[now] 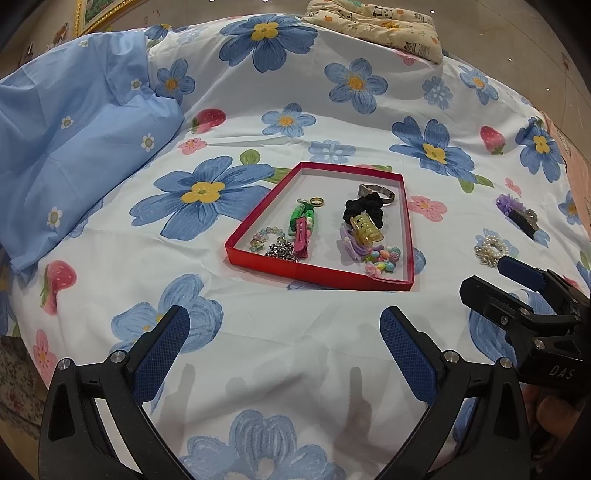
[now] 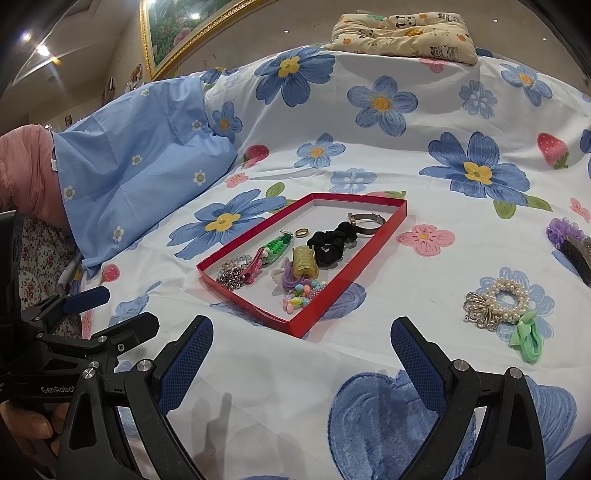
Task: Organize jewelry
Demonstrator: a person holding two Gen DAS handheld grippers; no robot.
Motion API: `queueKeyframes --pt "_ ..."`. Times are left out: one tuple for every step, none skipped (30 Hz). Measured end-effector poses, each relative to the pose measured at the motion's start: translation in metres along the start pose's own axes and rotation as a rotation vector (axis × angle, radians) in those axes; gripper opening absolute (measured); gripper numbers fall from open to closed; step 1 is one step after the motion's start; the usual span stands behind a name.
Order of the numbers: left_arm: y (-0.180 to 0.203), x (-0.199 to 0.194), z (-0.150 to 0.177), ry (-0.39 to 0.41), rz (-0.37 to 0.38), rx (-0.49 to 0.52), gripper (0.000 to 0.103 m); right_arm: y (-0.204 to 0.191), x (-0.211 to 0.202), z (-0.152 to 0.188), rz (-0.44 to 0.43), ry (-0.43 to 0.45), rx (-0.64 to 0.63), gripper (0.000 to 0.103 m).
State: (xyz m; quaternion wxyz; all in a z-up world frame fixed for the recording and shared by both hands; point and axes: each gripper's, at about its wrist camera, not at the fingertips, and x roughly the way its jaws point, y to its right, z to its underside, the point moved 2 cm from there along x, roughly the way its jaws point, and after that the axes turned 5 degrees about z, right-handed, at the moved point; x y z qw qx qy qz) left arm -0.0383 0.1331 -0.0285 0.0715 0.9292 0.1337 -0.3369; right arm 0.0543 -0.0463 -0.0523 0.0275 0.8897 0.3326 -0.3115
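Observation:
A red shallow tray (image 1: pixel 258 259) (image 2: pixel 354 264) lies on the flowered bedsheet and holds several hair clips, a black scrunchie (image 1: pixel 364 207) (image 2: pixel 328 240), a watch, a ring and beads. Outside it to the right lie a pearl bracelet with a silver flower (image 1: pixel 489 251) (image 2: pixel 498 301), a green bow tie (image 2: pixel 526 338) and a purple-flowered black clip (image 1: pixel 517 214) (image 2: pixel 572 243). My left gripper (image 1: pixel 284 332) is open and empty, in front of the tray. My right gripper (image 2: pixel 301 345) is open and empty, just in front of the tray's near corner; it also shows in the left wrist view (image 1: pixel 517 280).
A light blue pillow (image 1: pixel 74 147) (image 2: pixel 140 162) lies at the left. A cream panda-print cushion (image 1: pixel 384 26) (image 2: pixel 402 33) sits at the far edge of the bed. A gold-framed picture (image 2: pixel 177 29) hangs behind.

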Motion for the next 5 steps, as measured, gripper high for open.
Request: queueKeyframes --pt "0.0009 0.0016 0.0001 -0.001 0.002 0.0 0.103 0.001 0.0002 -0.0004 0.0 0.001 0.0 0.098" --pt "0.0012 0.0027 0.0 -0.003 0.003 0.0 0.103 0.0008 0.0002 -0.0003 0.0 0.001 0.0 0.098" --pt "0.0013 0.0036 -0.0002 -0.006 0.003 0.0 0.103 0.0014 0.0004 -0.0006 0.0 0.0 -0.001 0.098" --pt "0.0012 0.0032 -0.0001 -0.006 0.004 0.0 0.103 0.0015 0.0005 -0.0006 0.001 -0.001 0.0 0.098" --pt "0.0017 0.0045 -0.0006 -0.006 0.007 0.0 0.103 0.0013 0.0008 -0.0003 0.002 -0.002 0.002 0.098"
